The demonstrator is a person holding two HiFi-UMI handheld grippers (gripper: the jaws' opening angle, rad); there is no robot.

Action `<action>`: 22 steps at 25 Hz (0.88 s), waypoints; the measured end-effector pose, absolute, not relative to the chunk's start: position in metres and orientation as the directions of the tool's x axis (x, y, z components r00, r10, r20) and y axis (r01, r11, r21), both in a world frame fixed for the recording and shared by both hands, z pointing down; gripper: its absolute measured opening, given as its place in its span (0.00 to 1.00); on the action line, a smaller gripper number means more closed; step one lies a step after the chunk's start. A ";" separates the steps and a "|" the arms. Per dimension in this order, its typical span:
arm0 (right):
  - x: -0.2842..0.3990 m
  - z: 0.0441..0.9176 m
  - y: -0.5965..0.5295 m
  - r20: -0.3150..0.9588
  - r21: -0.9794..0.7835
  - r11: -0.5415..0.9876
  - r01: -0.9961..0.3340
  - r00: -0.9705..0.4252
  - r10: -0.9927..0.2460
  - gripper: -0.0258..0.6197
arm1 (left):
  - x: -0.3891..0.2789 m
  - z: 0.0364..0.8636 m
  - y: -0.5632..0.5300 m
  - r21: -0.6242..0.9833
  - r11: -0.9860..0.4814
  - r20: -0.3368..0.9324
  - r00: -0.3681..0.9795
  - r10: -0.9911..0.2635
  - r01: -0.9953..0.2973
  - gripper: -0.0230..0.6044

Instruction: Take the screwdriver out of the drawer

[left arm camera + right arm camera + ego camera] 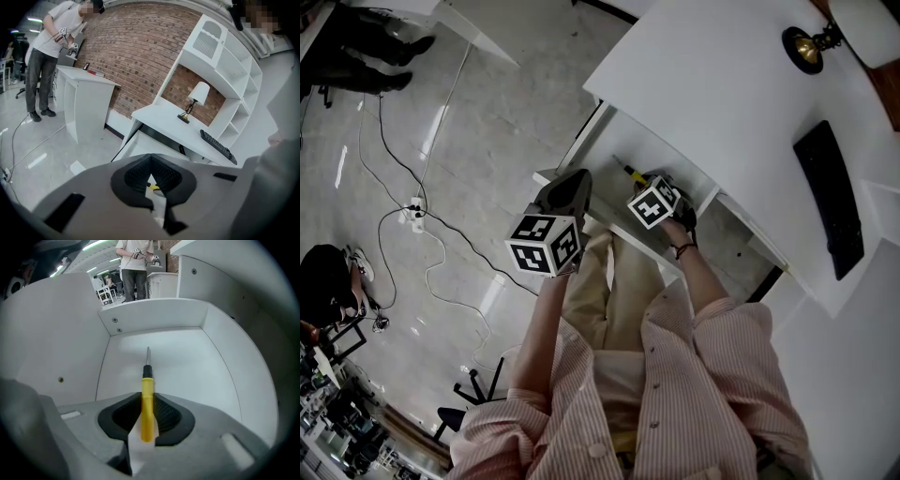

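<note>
From the head we look steeply down on the open drawer (pixel 661 157), upper centre. The right tongs (pixel 146 397) camera sits close inside it, facing the screwdriver (pixel 147 380) and the back wall; the left tongs (pixel 151 161) camera stands farther back, sharing drawer and worktop (pixel 164 119).

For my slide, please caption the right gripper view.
Right gripper grips the yellow screwdriver by its handle inside the white drawer.

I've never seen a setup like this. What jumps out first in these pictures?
A yellow-handled screwdriver sits in a white drawer, its handle pinched between the dark jaws of the right gripper. From above, the black-and-white patterned cube on the left gripper stands out beside the white desk.
</note>
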State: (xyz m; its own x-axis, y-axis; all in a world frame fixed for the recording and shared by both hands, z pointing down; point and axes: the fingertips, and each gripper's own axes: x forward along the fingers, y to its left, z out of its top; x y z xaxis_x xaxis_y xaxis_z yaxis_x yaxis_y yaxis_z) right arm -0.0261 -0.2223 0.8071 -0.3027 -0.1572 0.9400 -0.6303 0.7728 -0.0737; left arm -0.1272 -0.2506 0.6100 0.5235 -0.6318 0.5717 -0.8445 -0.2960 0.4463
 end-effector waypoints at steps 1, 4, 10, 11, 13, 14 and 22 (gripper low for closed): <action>-0.026 0.808 -0.222 0.941 -0.071 0.775 -0.628 -0.299 -0.156 0.17 | -0.127 0.611 -0.250 0.445 -0.297 0.573 0.524 -0.631 -0.845 0.03; -0.026 0.809 -0.222 0.943 -0.069 0.774 -0.630 -0.294 -0.154 0.16 | -0.126 0.612 -0.248 0.441 -0.303 0.576 0.525 -0.626 -0.845 0.03; -0.025 0.801 -0.220 0.937 -0.076 0.770 -0.633 -0.309 -0.162 0.16 | -0.125 0.608 -0.248 0.427 -0.324 0.574 0.530 -0.624 -0.844 0.03; -0.025 0.798 -0.221 0.936 -0.076 0.769 -0.635 -0.312 -0.165 0.16 | -0.125 0.607 -0.248 0.426 -0.326 0.573 0.531 -0.625 -0.844 0.03; -0.023 0.790 -0.222 0.935 -0.070 0.770 -0.635 -0.312 -0.172 0.16 | -0.125 0.604 -0.248 0.426 -0.330 0.570 0.534 -0.625 -0.842 0.03; -0.023 0.787 -0.223 0.932 -0.071 0.769 -0.636 -0.317 -0.176 0.16 | -0.125 0.603 -0.249 0.426 -0.333 0.568 0.535 -0.625 -0.841 0.03; -0.031 0.749 -0.228 0.879 -0.129 0.763 -0.634 -0.430 -0.208 0.16 | -0.127 0.589 -0.248 0.409 -0.371 0.552 0.550 -0.626 -0.834 0.03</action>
State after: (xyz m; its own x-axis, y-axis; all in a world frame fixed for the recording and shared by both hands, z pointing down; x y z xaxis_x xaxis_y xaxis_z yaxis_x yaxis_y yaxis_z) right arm -0.0306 -0.2280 0.7492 -0.4295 -0.2079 0.8788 -0.6335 0.7629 -0.1292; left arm -0.1270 -0.2483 0.5889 0.5500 -0.6264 0.5523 -0.8336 -0.3712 0.4091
